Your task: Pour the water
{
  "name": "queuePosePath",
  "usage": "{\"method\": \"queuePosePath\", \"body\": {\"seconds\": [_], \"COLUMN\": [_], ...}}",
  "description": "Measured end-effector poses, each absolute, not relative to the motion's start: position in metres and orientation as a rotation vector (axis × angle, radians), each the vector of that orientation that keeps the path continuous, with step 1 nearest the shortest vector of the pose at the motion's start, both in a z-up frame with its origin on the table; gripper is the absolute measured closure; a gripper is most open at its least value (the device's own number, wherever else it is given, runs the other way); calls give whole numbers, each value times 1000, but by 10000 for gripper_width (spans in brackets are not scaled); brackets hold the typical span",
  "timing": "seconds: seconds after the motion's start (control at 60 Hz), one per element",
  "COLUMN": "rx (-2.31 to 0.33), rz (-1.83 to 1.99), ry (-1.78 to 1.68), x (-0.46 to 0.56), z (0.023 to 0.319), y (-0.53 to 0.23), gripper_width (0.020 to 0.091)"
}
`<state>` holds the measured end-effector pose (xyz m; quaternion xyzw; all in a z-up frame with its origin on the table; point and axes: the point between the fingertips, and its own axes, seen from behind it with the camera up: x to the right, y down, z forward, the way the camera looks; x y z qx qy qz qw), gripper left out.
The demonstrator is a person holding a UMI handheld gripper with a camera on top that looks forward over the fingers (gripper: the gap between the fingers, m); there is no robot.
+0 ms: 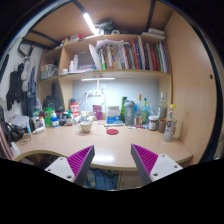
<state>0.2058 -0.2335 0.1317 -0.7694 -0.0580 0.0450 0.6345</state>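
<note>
My gripper [113, 162] is open, its two magenta-padded fingers [80, 160] spread wide with nothing between them. It hovers over the near edge of a light wooden desk [105, 143]. Far beyond the fingers, at the back of the desk, stand several bottles [133, 112] and a clear tall bottle [169, 124] at the right. A small pink object [113, 132] lies on the desk ahead of the fingers. A small bowl or cup [85, 126] sits to the left of the middle.
Jars and containers [50, 117] crowd the left back of the desk. A shelf of books [115, 55] hangs above, under a ceiling light [89, 20]. Dark items hang on the left wall [15, 85]. A wooden side panel [195, 90] closes the right.
</note>
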Motion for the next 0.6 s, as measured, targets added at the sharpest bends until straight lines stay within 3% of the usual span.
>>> {"method": "queuePosePath", "body": {"seconds": [0.6], "rx": [-1683], "rz": [41], "ry": [-189], "x": [213], "z": [143], "y": [-201], "gripper_width": [287]}}
